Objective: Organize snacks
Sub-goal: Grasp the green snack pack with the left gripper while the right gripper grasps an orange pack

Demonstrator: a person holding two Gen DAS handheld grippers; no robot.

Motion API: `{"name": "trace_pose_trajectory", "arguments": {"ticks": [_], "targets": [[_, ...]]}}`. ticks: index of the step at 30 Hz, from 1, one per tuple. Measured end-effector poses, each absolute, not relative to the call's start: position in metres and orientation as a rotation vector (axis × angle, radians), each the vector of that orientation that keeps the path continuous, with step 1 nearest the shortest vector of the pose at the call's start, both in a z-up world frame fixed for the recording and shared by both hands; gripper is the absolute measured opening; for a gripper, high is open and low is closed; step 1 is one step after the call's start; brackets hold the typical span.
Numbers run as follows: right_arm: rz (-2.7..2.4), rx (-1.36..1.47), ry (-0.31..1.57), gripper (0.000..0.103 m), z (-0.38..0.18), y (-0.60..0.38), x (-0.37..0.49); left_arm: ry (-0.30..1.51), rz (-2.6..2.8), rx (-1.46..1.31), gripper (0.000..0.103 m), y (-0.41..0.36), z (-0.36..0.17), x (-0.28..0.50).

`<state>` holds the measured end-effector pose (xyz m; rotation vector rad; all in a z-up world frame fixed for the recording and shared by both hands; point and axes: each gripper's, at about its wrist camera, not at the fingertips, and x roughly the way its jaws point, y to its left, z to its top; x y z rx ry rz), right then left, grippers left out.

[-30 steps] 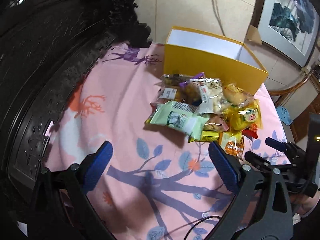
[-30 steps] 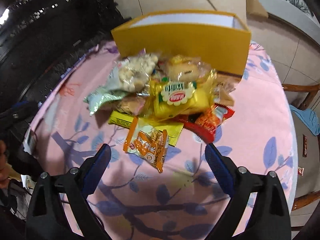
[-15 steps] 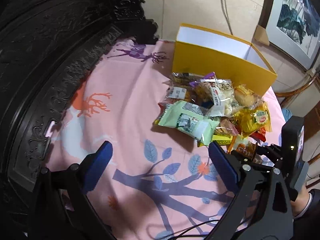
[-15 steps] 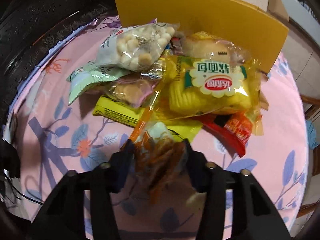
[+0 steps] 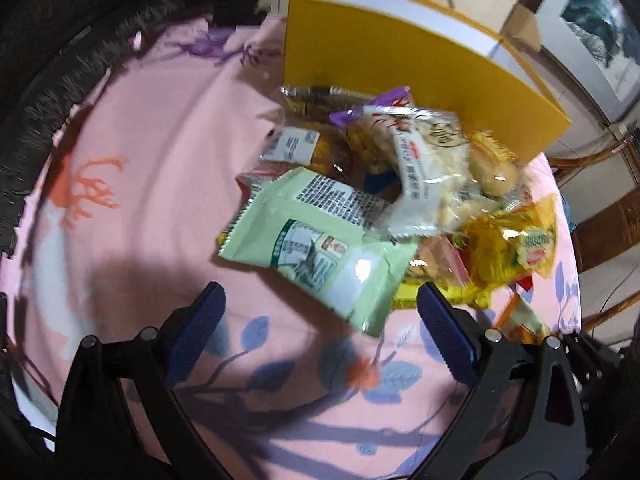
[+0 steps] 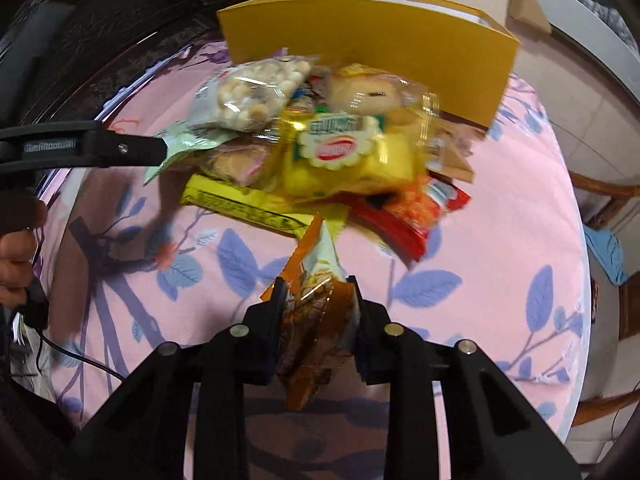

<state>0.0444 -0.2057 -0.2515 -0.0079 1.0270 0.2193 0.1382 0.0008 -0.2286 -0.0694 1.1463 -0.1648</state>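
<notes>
A pile of snack packets lies on the pink cloth in front of an open yellow box (image 5: 404, 64), which also shows in the right wrist view (image 6: 360, 36). My right gripper (image 6: 318, 300) is shut on an orange snack packet (image 6: 316, 308) and holds it above the cloth, short of the pile. My left gripper (image 5: 320, 308) is open and empty, just short of a pale green packet (image 5: 320, 256) at the pile's near edge. A yellow packet (image 6: 344, 160), a puffed-ball bag (image 6: 248, 96) and a red packet (image 6: 412, 208) lie in the pile.
The pink leaf-print cloth (image 6: 480, 280) covers a round table. Dark carved furniture (image 5: 60, 60) rises at the left and back. A wooden chair (image 6: 608, 200) stands at the right. A framed picture (image 5: 600, 20) leans on the wall.
My right gripper closed on the orange packet and lifted it back from the pile. My left gripper moved forward, close to the green packet.
</notes>
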Motion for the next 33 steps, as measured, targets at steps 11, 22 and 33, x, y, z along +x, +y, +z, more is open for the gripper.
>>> {"name": "trace_pose_trajectory", "arguments": {"ticks": [11, 22, 33], "targets": [[0.192, 0.029, 1.042, 0.030, -0.259, -0.209, 0.052, 1.189, -0.227, -0.193, 0.051, -0.004, -0.252, 0.163], [0.193, 0.015, 1.030, 0.030, -0.258, -0.207, 0.049, 1.062, -0.281, -0.152, 0.029, 0.006, -0.227, 0.139], [0.216, -0.020, 1.040, 0.030, -0.259, -0.196, 0.050, 1.095, -0.295, -0.257, 0.048, 0.040, -0.226, 0.116]]}}
